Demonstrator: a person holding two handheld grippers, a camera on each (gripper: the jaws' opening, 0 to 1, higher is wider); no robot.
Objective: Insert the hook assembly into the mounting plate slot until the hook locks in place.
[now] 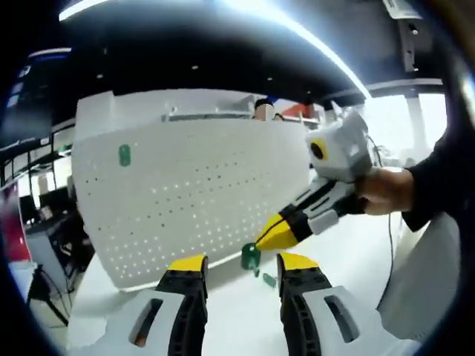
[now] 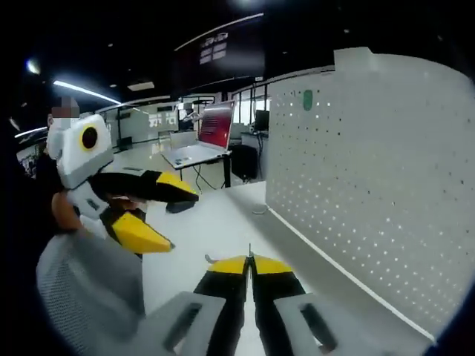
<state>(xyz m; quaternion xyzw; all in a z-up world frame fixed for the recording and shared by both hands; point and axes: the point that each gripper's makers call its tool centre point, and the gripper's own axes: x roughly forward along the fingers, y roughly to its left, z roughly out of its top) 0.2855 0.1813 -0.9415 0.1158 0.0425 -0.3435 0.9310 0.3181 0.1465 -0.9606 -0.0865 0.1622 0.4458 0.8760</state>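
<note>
Yellow-tipped jaws of the left tool (image 1: pixel 243 268) stand apart with nothing between them, low over the white desk (image 1: pixel 356 259). Just past them a small green hook (image 1: pixel 251 256) stands on the desk at the foot of the white pegboard (image 1: pixel 193 200), with a smaller green piece (image 1: pixel 269 279) lying beside it. Another green hook (image 1: pixel 125 155) already sits high on the board's left side. The right tool (image 1: pixel 276 236) comes in from the right, held in a hand (image 1: pixel 386 191), its tip close to the loose hook; in its own view the right tool (image 2: pixel 250 264) has its jaws pressed together, and I cannot tell whether anything thin is pinched there.

The step in hand looks like picking up the hook. Best to take it by the body, leaving the back tabs free to meet the holes, then push square to the board.

Room is tight at the board's bottom edge, where both tools crowd one spot; one should wait while the other grips. Open desk lies to the right and toward the person.
</note>
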